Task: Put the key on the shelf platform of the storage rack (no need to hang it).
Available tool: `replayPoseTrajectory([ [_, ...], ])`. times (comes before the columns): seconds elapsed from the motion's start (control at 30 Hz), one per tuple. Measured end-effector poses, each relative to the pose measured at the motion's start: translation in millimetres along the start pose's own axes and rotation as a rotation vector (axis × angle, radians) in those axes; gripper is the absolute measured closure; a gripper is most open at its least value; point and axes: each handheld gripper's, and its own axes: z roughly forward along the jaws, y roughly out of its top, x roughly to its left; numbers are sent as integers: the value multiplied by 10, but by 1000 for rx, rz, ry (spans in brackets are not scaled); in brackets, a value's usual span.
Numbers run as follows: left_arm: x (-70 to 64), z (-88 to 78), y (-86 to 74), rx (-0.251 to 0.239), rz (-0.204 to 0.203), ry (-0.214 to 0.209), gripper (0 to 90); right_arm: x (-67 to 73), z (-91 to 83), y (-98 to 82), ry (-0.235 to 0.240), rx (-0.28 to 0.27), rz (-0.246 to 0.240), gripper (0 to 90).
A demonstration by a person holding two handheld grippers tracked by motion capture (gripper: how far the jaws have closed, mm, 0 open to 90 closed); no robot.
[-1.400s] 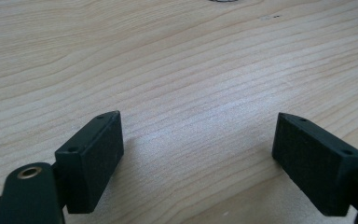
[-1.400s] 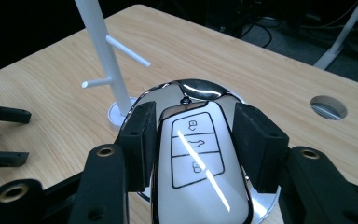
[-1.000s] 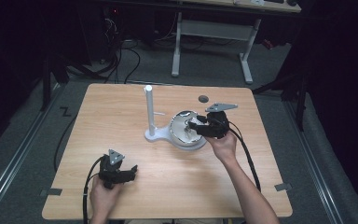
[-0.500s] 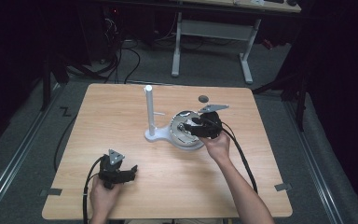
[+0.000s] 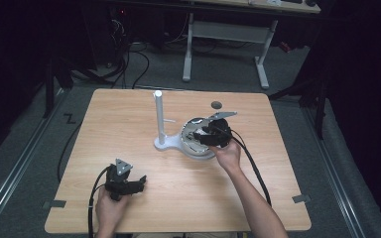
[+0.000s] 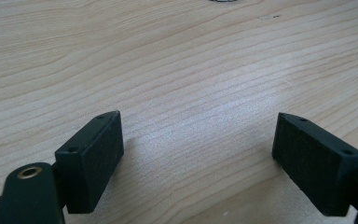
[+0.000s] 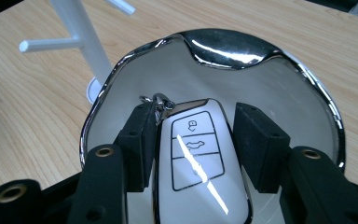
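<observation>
- Right now the key fob (image 7: 198,154) lies flat in the shiny silver dish (image 7: 223,44), beside the white stand (image 7: 86,42).
- The right gripper (image 7: 194,112) straddles the fob. Its jaws have just been easing apart: one pad is at the fob's edge, with a sliver of gap at the other.
- The left gripper (image 6: 198,126) has its jaws wide apart and empty, low over the table (image 6: 168,56).
- The fob is likely light, rigid and glossy, so slippery. Best to pinch its long side edges mid-body, not the ring (image 7: 158,100).
</observation>
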Motion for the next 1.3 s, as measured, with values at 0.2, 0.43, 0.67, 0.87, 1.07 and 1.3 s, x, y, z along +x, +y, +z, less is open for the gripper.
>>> replayPoseTrajectory([
  [0.2, 1, 0, 0, 0, 1, -1, 167, 5, 58, -16, 2, 22, -10, 505],
  [0.43, 0, 0, 0, 0, 1, 0, 167, 23, 85, -19, -5, 35, -17, 485],
  [0.67, 0, 0, 0, 0, 0, 0, 167, -4, -12, -20, -13, 22, -14, 462],
  [0.87, 0, 0, 0, 0, 0, 0, 167, -25, -140, -12, -21, -6, -22, 464],
  [1.07, 0, 0, 0, 0, 0, 0, 167, -62, -251, -10, -28, -27, -10, 469],
  [1.3, 0, 0, 0, 0, 0, -1, 167, -152, -367, -90, -36, -49, 29, 511],
])
